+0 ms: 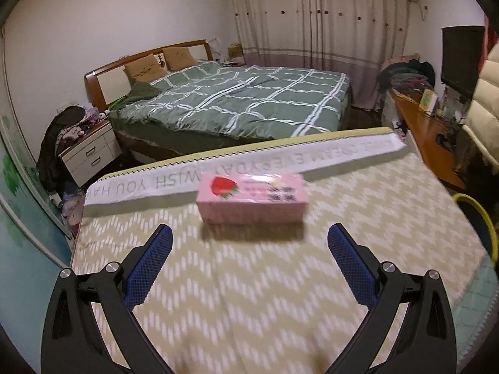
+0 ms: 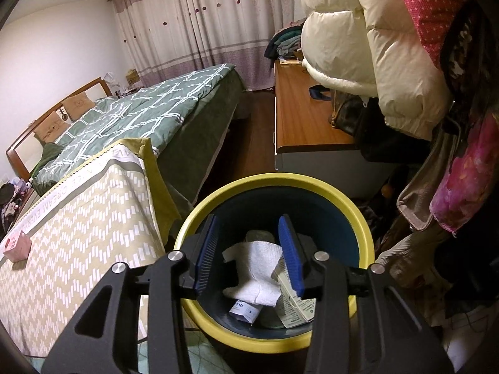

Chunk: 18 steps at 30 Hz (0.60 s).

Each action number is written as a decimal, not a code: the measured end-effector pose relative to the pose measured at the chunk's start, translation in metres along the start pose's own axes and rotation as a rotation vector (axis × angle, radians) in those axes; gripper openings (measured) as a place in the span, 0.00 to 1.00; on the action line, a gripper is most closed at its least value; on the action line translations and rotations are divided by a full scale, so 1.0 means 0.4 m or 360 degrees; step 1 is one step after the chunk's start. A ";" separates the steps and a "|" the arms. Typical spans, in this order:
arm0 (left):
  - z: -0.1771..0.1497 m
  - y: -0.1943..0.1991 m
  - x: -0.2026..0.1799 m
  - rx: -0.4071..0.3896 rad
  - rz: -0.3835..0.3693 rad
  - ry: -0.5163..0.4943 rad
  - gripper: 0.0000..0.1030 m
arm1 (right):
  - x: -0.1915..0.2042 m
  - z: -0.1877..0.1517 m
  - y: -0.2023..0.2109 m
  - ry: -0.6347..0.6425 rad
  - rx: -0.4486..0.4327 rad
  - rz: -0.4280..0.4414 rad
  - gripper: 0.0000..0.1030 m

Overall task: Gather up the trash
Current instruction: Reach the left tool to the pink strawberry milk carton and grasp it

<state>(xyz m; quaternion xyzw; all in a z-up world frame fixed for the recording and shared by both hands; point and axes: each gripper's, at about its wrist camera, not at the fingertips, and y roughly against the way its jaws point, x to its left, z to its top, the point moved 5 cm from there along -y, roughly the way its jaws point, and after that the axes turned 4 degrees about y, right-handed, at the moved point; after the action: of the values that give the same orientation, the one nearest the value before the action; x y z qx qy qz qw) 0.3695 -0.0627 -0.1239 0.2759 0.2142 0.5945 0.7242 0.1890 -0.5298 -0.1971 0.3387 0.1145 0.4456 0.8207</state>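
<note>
A pink strawberry box point(image 1: 253, 198) lies on the beige zigzag cloth point(image 1: 249, 280) of a table. My left gripper point(image 1: 249, 233) is open and empty, just in front of the box and level with it. The box also shows small at the left of the right wrist view point(image 2: 17, 244). My right gripper point(image 2: 249, 227) is open and empty above a yellow-rimmed blue bin point(image 2: 271, 180). In the bin lie a white crumpled tissue point(image 2: 259, 268), a small blue-white packet point(image 2: 244, 310) and a printed paper wrapper point(image 2: 294, 305).
A bed with a green checked duvet point(image 1: 243, 99) stands beyond the table. A white nightstand point(image 1: 90, 152) is at the left. A wooden desk point(image 2: 302, 118) with clutter and hanging coats point(image 2: 374, 46) are at the right. The bin's rim point(image 1: 486, 221) shows at the table's right.
</note>
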 end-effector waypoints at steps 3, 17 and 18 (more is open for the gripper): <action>0.020 -0.078 0.030 0.0005 0.0006 -0.0020 0.95 | 0.003 0.001 -0.001 0.0011 0.0001 -0.0001 0.38; 0.032 -0.232 0.029 0.0181 -0.0246 -0.0104 0.95 | 0.001 -0.001 -0.003 0.0008 0.0008 -0.0003 0.38; 0.027 -0.224 0.016 0.0182 -0.0275 -0.0121 0.95 | 0.002 0.000 -0.003 0.0009 0.0009 -0.0001 0.38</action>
<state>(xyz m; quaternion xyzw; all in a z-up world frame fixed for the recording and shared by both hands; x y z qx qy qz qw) 0.4443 -0.0705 -0.1744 0.3195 0.2433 0.5057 0.7635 0.1901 -0.5297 -0.1979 0.3397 0.1183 0.4458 0.8197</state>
